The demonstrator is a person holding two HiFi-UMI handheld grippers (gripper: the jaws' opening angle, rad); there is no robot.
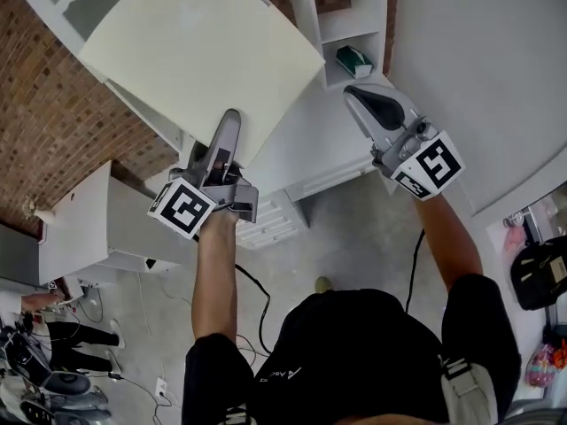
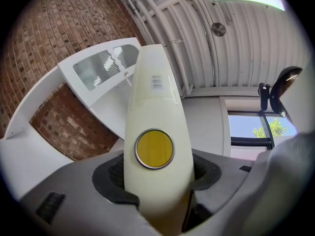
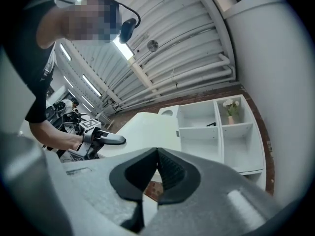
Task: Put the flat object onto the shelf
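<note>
Progress roughly halfway, as a judgement: pickup done, placing yet to do. Clamped by one edge in the left gripper (image 1: 229, 129), one cream board (image 1: 199, 51), raised high and tilted, overlapping the white shelf unit (image 1: 307, 16) in the head view but apparently not resting in any compartment. Pressed together on nothing, the right gripper (image 1: 361, 98), near the shelf's front and apart from the board. Left to do: guiding the board onto the shelf and letting go. By count: one board, bearing one round yellow sticker (image 2: 154, 148) and one barcode label (image 2: 157, 81); two grippers; one shelf unit, with four open compartments in the right gripper view; one small vase of flowers (image 3: 230, 112); one green item (image 1: 354, 60), possibly a box, too small to name.
</note>
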